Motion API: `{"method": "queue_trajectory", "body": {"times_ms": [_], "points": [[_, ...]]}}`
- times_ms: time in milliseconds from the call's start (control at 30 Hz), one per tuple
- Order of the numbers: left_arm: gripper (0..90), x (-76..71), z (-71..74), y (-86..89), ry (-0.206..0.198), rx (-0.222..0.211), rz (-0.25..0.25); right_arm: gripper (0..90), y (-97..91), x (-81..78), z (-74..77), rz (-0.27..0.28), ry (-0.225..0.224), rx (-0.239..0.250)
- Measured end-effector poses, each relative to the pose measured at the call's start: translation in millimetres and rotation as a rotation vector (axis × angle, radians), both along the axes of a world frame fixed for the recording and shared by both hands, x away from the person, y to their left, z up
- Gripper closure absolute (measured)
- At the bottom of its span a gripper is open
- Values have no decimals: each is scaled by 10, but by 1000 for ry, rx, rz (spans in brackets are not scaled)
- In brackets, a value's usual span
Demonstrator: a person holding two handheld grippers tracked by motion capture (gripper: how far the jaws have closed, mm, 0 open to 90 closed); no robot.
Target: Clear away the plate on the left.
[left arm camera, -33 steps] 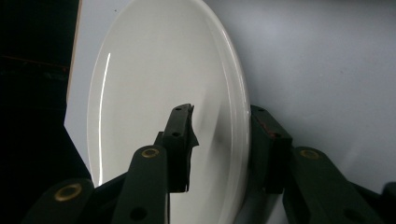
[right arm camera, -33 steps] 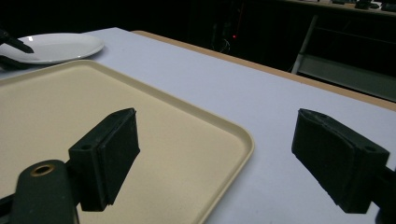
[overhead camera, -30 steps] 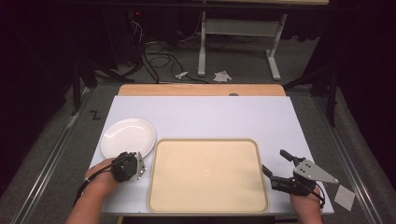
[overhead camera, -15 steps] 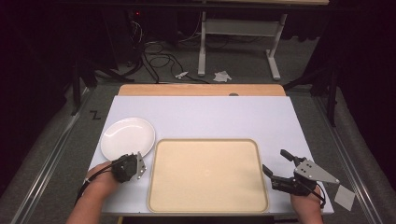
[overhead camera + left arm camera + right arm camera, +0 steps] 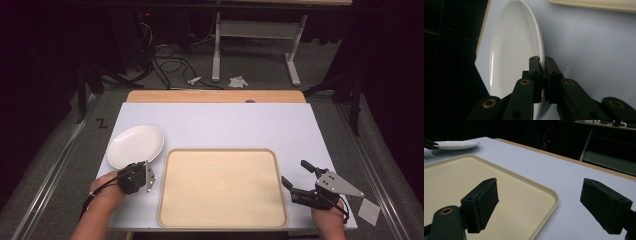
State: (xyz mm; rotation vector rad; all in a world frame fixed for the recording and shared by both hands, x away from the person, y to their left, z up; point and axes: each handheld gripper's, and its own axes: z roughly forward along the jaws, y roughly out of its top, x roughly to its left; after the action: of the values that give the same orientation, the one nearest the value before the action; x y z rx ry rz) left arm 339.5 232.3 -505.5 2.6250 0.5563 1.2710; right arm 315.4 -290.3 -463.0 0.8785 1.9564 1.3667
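A white plate [image 5: 135,145] lies at the table's left, just beyond my left hand. My left gripper [image 5: 135,169] is at its near rim. In the left gripper view the jaws have just been closing and now pinch the plate [image 5: 509,50] rim between the pads, so the left gripper [image 5: 541,62] is shut on it. A beige tray [image 5: 222,150] fills the middle front of the table. My right gripper [image 5: 295,173] rests open just right of the tray, with nothing between its fingers. In the right gripper view, its jaws [image 5: 546,202] straddle the tray's corner [image 5: 549,192], with the plate [image 5: 456,144] far off.
A wooden strip [image 5: 215,96] runs along the table's far edge. A small paper square [image 5: 369,211] lies off the front right corner. Table legs and cables stand on the floor beyond. The white tabletop [image 5: 235,125] behind the tray is bare.
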Motion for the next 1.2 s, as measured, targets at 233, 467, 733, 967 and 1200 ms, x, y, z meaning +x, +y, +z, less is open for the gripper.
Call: {"method": "queue_trajectory", "body": {"times_ms": [233, 467, 733, 967, 1200], "points": [[869, -8, 13, -10, -12, 25, 7, 156, 6, -4, 2, -2, 1, -1], [869, -15, 37, 5, -26, 12, 22, 156, 11, -5, -2, -2, 3, 0], [869, -22, 71, 29, -39, -22, 34, 156, -3, -3, -6, -5, 7, 5], [869, -80, 131, 27, -81, -30, 18, 157, 21, 12, -10, 7, 5, -3], [869, -142, 189, -38, -105, -29, -21, 157, 11, 16, -14, 3, 6, 0]]}}
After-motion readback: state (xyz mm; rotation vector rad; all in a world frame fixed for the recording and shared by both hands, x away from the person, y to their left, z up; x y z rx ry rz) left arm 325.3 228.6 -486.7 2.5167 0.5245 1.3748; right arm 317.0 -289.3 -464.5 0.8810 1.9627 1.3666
